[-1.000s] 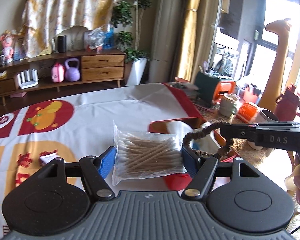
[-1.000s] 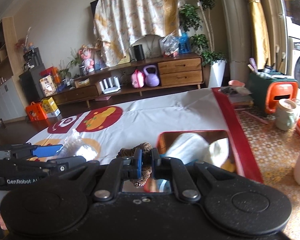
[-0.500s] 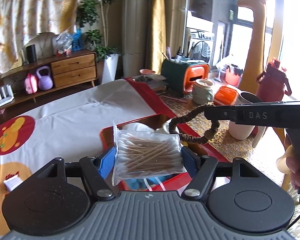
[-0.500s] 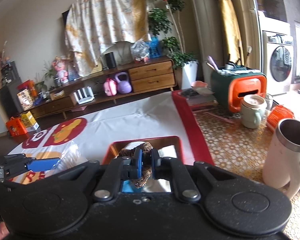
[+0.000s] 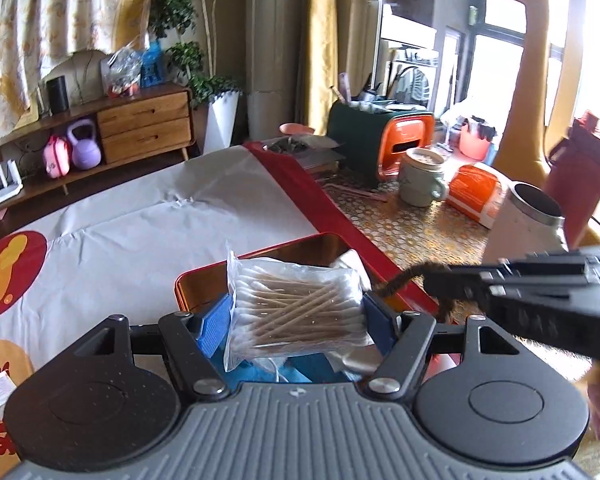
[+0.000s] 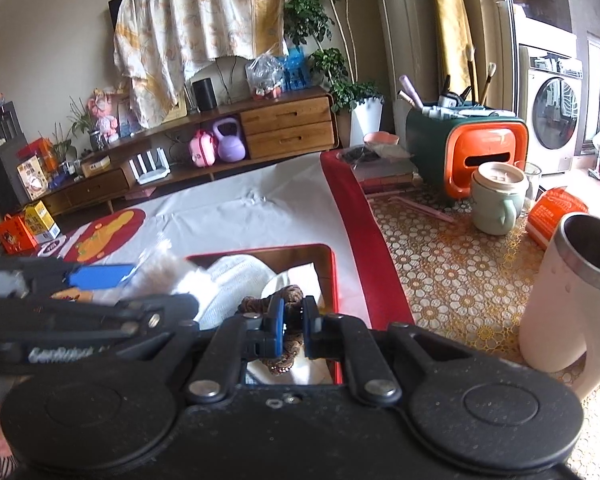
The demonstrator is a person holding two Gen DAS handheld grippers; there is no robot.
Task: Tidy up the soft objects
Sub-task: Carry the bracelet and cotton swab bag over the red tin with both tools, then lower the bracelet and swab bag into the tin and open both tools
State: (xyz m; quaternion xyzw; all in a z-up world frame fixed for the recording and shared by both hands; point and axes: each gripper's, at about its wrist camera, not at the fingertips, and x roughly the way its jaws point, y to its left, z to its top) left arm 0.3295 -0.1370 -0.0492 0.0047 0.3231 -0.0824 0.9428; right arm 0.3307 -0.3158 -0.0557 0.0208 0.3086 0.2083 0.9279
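My left gripper [image 5: 296,320] is shut on a clear bag of cotton swabs [image 5: 296,308], held just above the red tin box [image 5: 252,258]. The box holds white cloth [image 6: 236,276] and something blue [image 5: 260,374]. My right gripper [image 6: 291,316] is shut on a brown hair tie [image 6: 290,295], also over the box [image 6: 332,264]. In the left wrist view the right gripper [image 5: 452,280] comes in from the right with the hair tie [image 5: 404,276] drooping from it. In the right wrist view the left gripper [image 6: 140,280] shows at the left, blurred.
The box lies on a white and red printed cloth [image 5: 160,224]. To the right on the patterned tabletop stand a white steel tumbler [image 6: 572,288], a green mug [image 6: 496,204], an orange packet [image 5: 476,192] and a green and orange organizer [image 6: 468,148].
Both grippers have swung to the right across the cloth and sunk a little, and now hang over the red box. Each still holds its item.
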